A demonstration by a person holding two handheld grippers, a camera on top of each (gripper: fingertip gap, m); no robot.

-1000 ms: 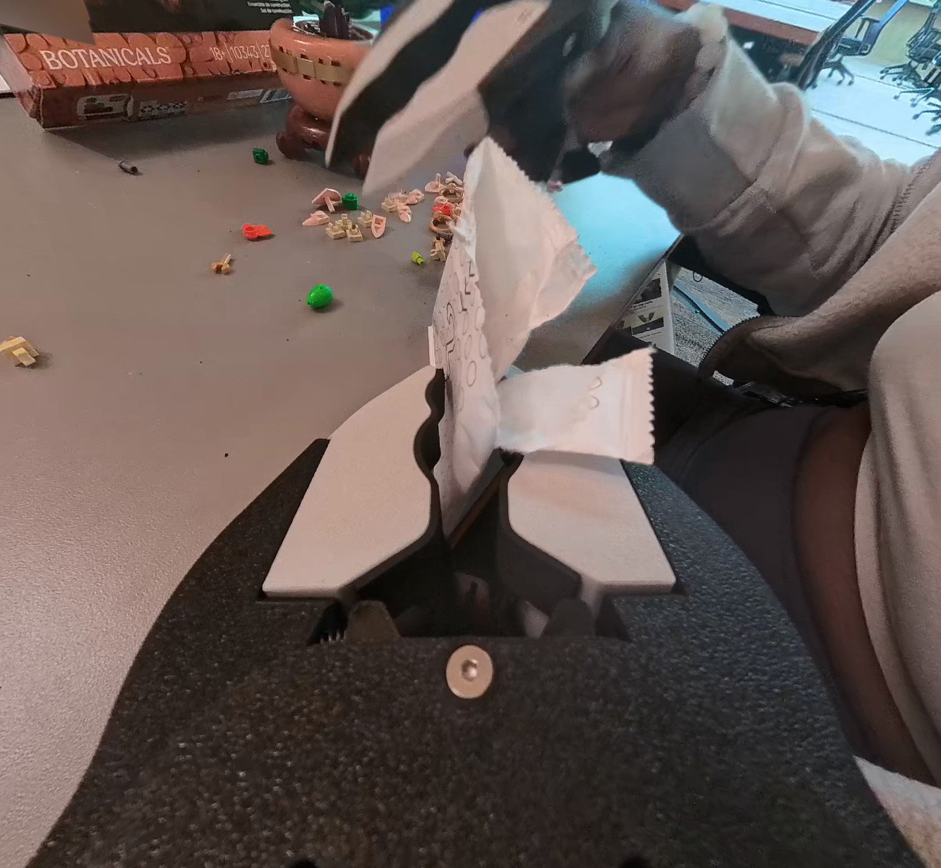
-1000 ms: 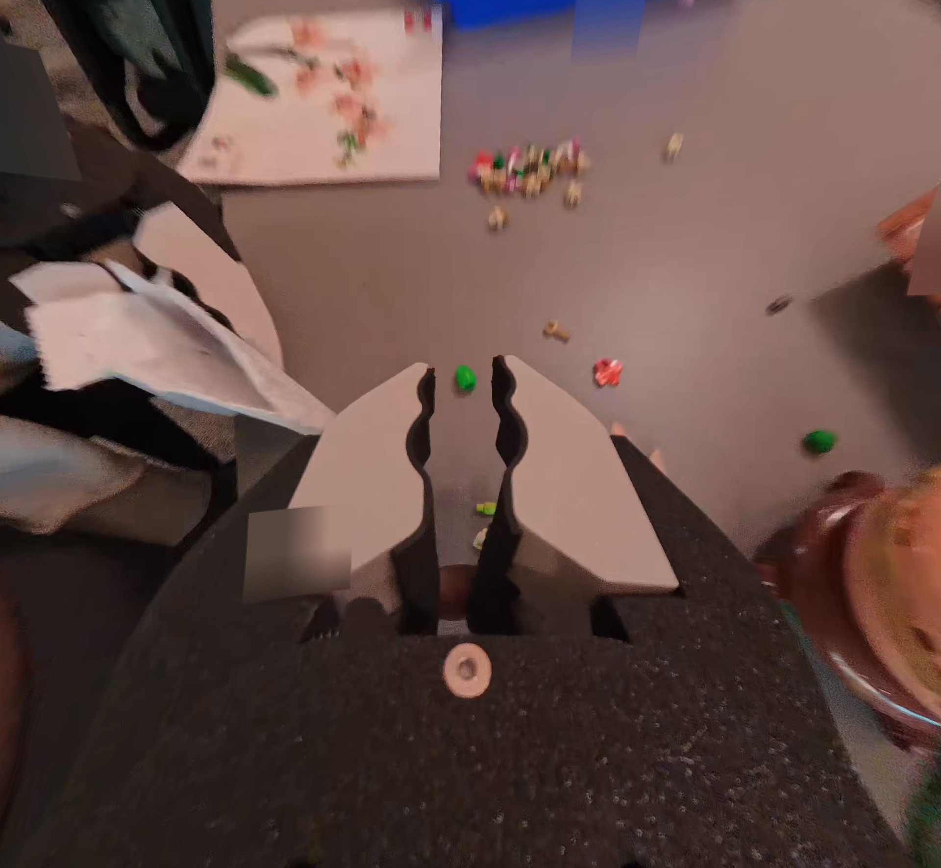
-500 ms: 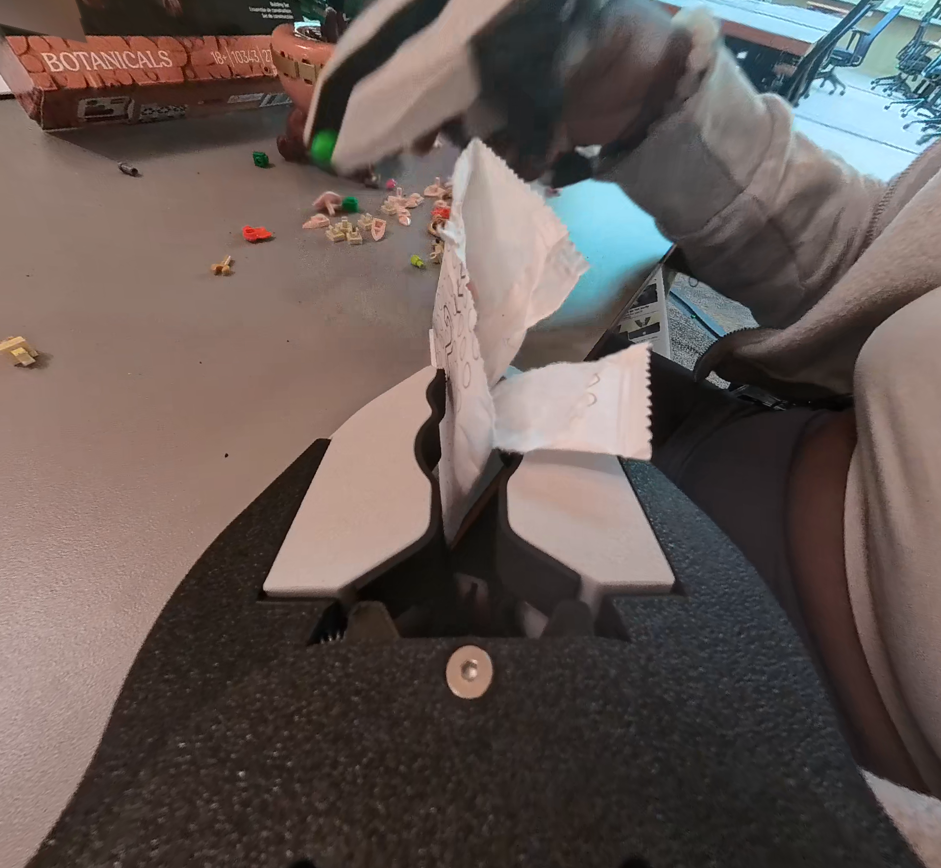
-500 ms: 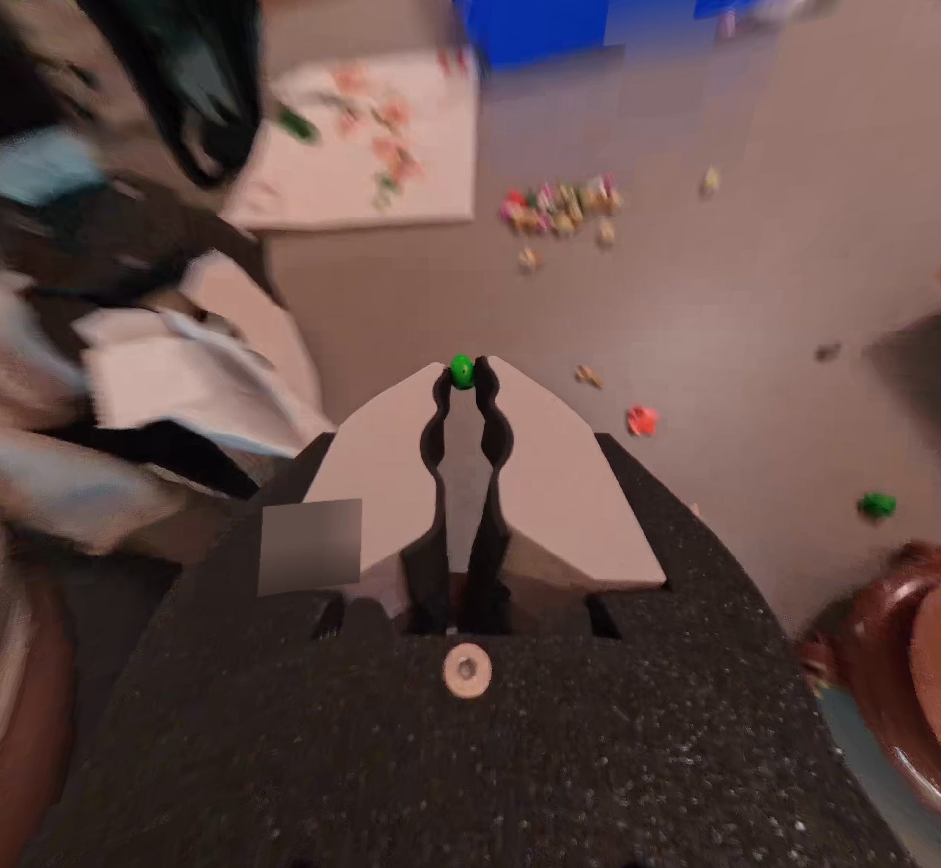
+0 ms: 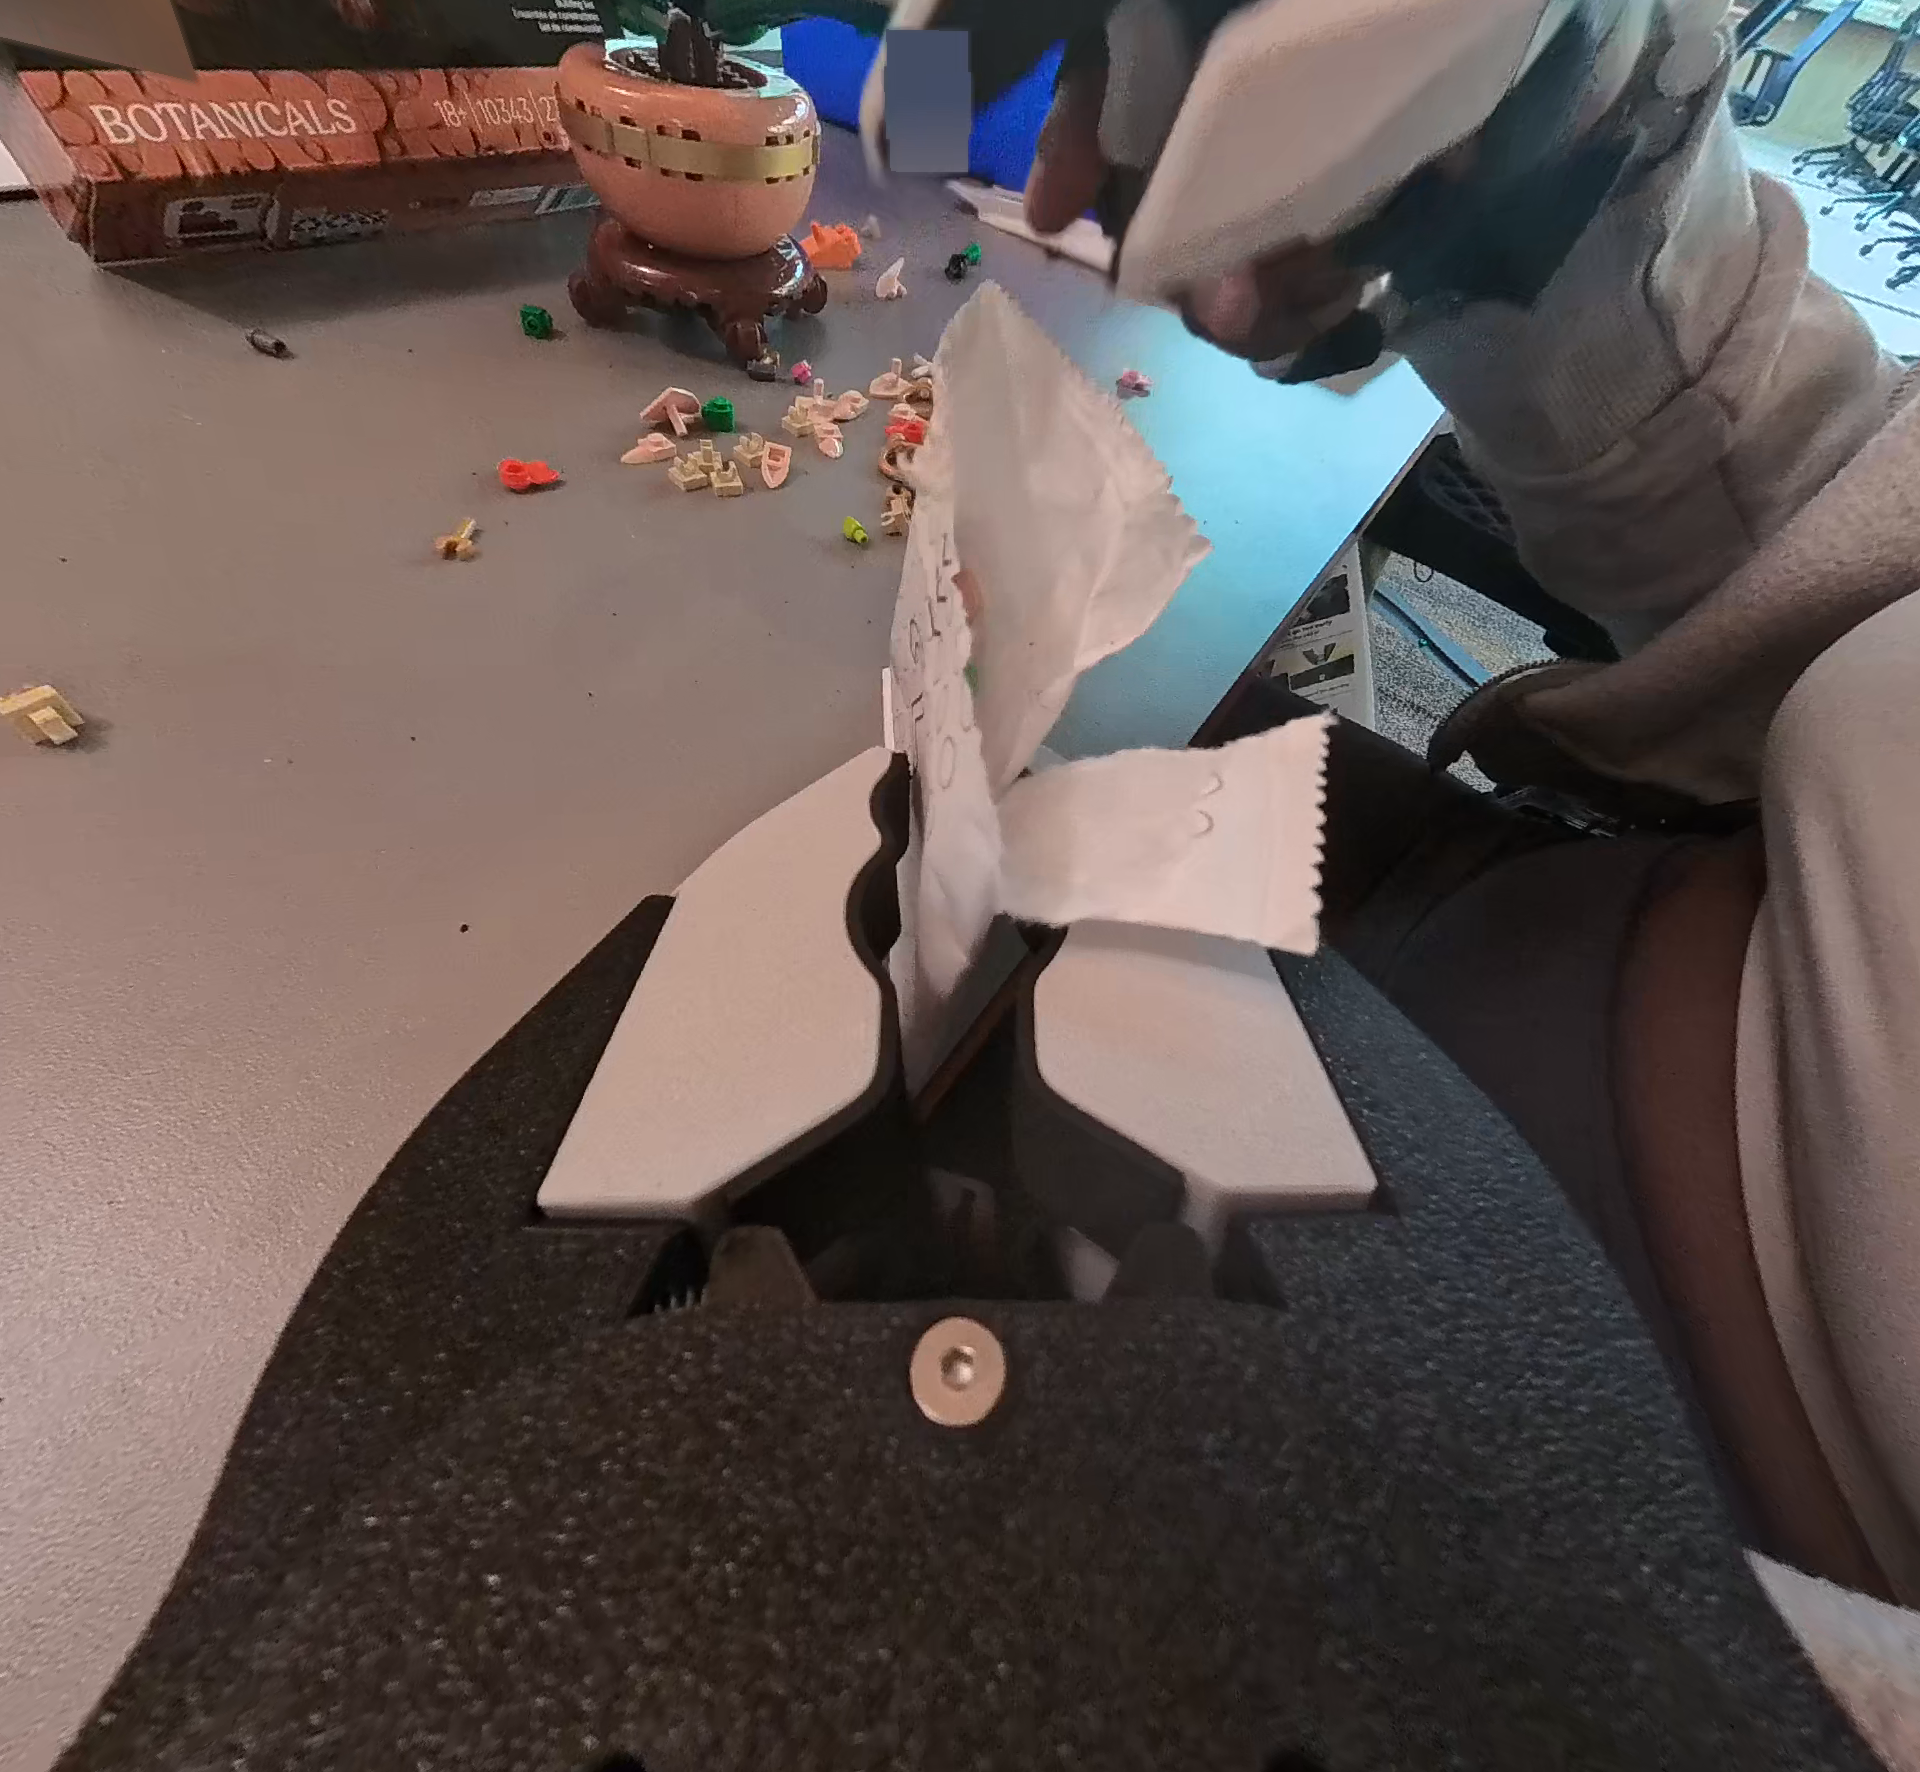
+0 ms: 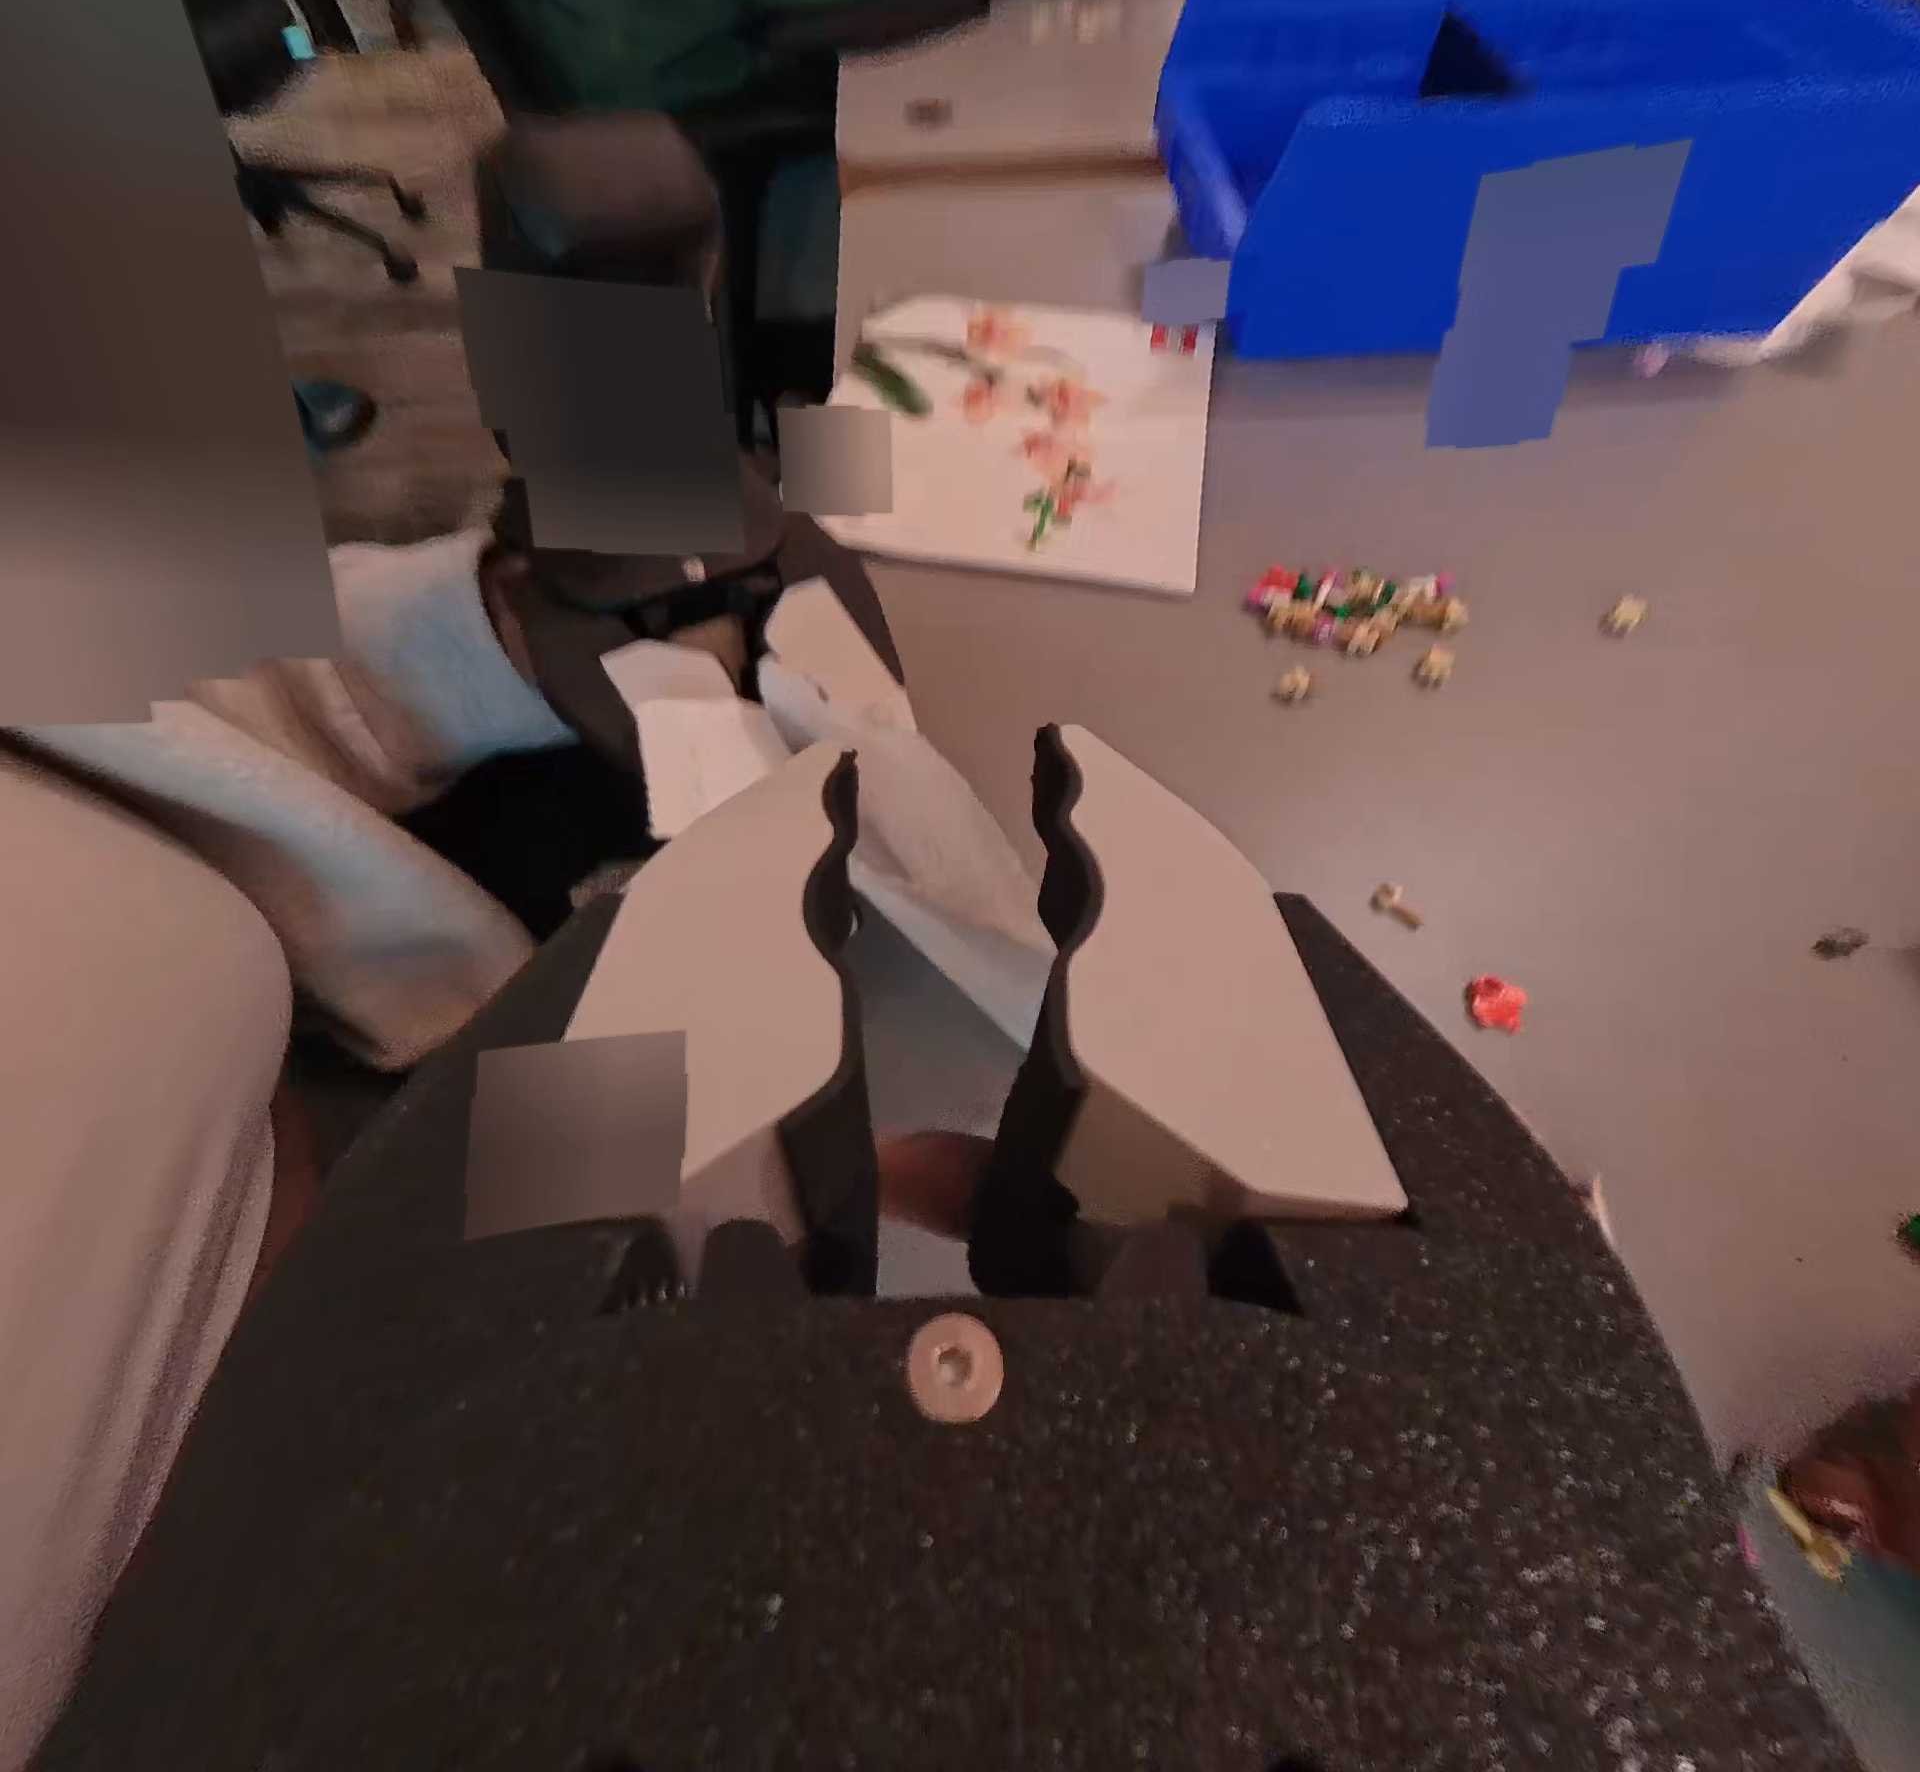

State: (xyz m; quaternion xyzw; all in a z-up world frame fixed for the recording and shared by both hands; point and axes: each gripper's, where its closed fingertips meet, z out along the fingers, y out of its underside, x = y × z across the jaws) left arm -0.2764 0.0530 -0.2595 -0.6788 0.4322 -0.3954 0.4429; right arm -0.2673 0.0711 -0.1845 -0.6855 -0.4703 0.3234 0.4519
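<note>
Left gripper [image 5: 961, 787] held low over the near edge of the grey table [image 5: 312, 839], pointing forward and slightly up; fingers clamped on a white paper bag [image 5: 1039, 559]. Bag is crinkled, torn open, zigzag-cut edges, some printing on its side; one flap folds out to the right over the right finger, the rest stands upright from the jaws. A little pink and green shows inside the opening. Right gripper [image 6: 945, 766] is raised above the bag, angled downward toward it; a sleeved arm [image 5: 1662, 392] reaches in from the right. Its fingers stand apart with a clear gap, nothing between them; the bag lies below the gap, not touching as far as can be told. Further out on the table: scattered small toy bricks [image 5: 727, 465], a brick-built flower pot [image 5: 691, 164], a product box [image 5: 260, 143], a blue bin [image 6: 1558, 164], an instruction booklet [image 6: 1039, 444].
</note>
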